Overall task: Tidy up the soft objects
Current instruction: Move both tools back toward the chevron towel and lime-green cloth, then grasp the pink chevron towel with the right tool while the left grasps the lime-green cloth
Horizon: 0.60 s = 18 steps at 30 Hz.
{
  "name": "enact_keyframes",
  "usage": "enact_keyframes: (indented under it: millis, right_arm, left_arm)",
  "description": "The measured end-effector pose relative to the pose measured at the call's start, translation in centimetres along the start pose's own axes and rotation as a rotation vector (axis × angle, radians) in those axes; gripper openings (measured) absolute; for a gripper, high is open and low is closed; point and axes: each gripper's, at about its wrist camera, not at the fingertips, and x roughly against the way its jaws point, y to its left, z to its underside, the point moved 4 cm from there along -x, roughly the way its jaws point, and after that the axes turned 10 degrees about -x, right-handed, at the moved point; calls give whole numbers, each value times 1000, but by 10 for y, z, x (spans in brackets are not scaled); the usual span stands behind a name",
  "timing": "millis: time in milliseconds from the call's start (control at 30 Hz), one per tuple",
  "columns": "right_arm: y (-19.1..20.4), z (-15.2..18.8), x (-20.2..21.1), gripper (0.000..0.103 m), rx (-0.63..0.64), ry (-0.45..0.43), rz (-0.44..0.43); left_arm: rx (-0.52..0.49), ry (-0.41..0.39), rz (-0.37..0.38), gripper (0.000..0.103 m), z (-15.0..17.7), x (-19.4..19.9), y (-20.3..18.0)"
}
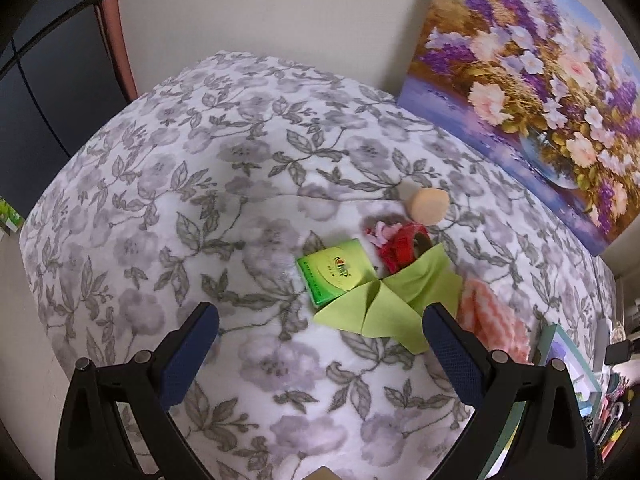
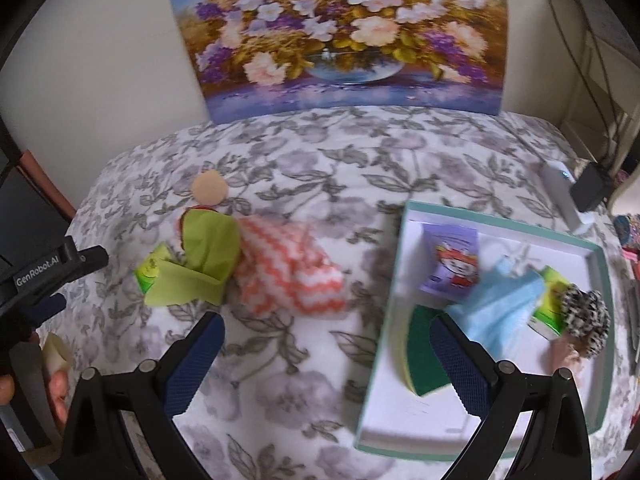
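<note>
On the flowered bedspread lie a green tissue pack point(image 1: 335, 271), a lime green cloth point(image 1: 394, 300), a red and pink soft item point(image 1: 400, 245), a peach round puff point(image 1: 429, 205) and an orange-and-white zigzag cloth point(image 2: 290, 270). My left gripper point(image 1: 320, 320) is open and empty, just short of the green cloth. My right gripper point(image 2: 326, 330) is open and empty, between the zigzag cloth and a white tray point(image 2: 400, 412). The tray holds a purple packet point(image 2: 452, 264), a blue cloth point(image 2: 500, 306), a green sponge point(image 2: 424, 356), a green pack point(image 2: 552, 300) and a spotted scrunchie point(image 2: 584, 316).
A flower painting point(image 2: 340, 36) leans on the wall behind the bed. A white device point(image 2: 564, 196) and a black box point(image 2: 590, 192) sit at the bed's far right edge. The left gripper's body point(image 2: 44, 276) shows at the left of the right wrist view.
</note>
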Motion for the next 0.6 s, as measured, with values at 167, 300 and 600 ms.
enact_keyframes:
  millis: [167,300,600]
  right_arm:
    - [11,4,-25,103,23,31,-22]
    - [16,6,-42,103,54,46,-23]
    - [22,3,-74,103,91,71,-15]
  left_arm:
    - [6,46,18,102,2,-24,-4]
    - [11,74,39,102,4,-41,-10]
    - [34,146,87,102,8,-81,-22]
